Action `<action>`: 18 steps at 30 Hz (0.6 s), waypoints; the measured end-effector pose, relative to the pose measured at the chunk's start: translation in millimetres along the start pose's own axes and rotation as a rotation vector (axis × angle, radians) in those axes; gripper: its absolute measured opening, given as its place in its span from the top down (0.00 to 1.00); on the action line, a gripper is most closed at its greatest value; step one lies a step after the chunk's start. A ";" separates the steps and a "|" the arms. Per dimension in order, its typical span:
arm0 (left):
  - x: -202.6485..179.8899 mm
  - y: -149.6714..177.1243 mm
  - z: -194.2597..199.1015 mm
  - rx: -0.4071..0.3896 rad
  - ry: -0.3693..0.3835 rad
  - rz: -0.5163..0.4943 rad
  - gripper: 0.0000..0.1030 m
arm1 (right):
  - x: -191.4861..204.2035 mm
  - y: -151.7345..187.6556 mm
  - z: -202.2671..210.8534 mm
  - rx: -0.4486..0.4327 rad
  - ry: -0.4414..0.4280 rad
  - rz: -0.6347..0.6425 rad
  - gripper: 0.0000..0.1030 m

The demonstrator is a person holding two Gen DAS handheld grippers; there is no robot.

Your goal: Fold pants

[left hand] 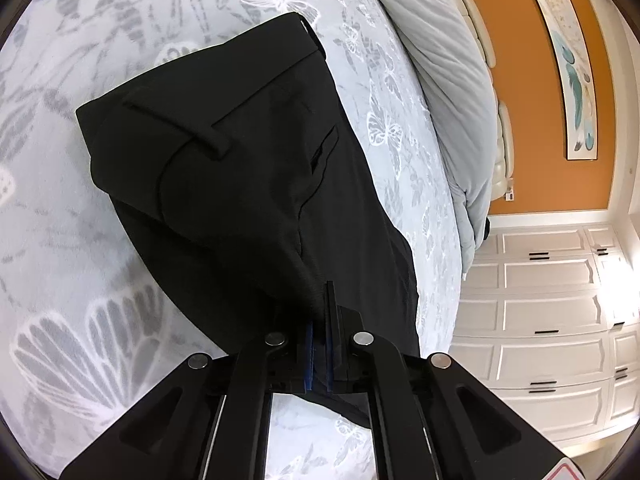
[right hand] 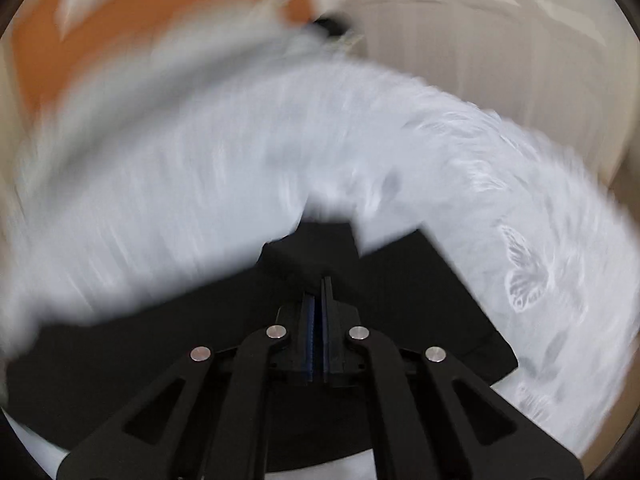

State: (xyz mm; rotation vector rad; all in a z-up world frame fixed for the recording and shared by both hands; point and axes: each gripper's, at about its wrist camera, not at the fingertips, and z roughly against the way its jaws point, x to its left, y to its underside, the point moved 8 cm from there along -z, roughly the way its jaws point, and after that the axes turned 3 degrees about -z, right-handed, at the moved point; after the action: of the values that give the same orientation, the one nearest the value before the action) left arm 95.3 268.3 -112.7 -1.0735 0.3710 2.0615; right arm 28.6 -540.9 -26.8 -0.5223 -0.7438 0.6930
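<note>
Black pants (left hand: 240,160) lie on a pale blue bedspread with a butterfly print (left hand: 80,300), waistband end far from the camera, with a belt loop and a pocket slit showing. My left gripper (left hand: 320,308) is shut on a raised fold of the pants fabric near their middle. In the blurred right wrist view, my right gripper (right hand: 319,292) is shut on black pants cloth (right hand: 420,300), which spreads flat under it with a folded piece just ahead of the fingertips.
A grey duvet (left hand: 452,80) is bunched along the bed's far side. Behind it are an orange wall with a framed picture (left hand: 572,80) and white cabinets (left hand: 540,312). The bedspread (right hand: 240,160) surrounds the pants.
</note>
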 end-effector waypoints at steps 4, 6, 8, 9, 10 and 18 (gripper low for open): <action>11.7 -1.5 -4.9 0.026 -0.050 -0.001 0.97 | -77.9 12.1 -8.2 0.086 0.024 -0.226 0.99; 16.7 0.2 -7.8 0.035 -0.071 0.007 0.96 | -112.0 36.2 -32.2 0.199 0.028 -0.326 0.99; 19.2 0.9 -9.5 0.034 -0.080 0.023 0.96 | -118.8 42.1 -41.0 0.235 0.009 -0.352 0.99; 19.0 0.7 -9.6 0.031 -0.079 0.027 0.96 | -119.4 41.9 -41.6 0.237 -0.002 -0.363 0.99; 18.0 0.3 -8.9 0.026 -0.076 0.027 0.96 | -118.2 40.8 -39.3 0.232 -0.015 -0.372 0.99; 6.6 -18.3 16.8 -0.042 0.009 0.020 0.97 | -125.4 34.2 -23.3 0.201 -0.058 -0.399 0.99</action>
State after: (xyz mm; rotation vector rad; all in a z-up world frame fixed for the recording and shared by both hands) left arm 97.0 293.1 -106.2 -1.1085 0.3462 2.0908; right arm -34.1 -613.5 -117.5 -0.1614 -0.7939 0.4051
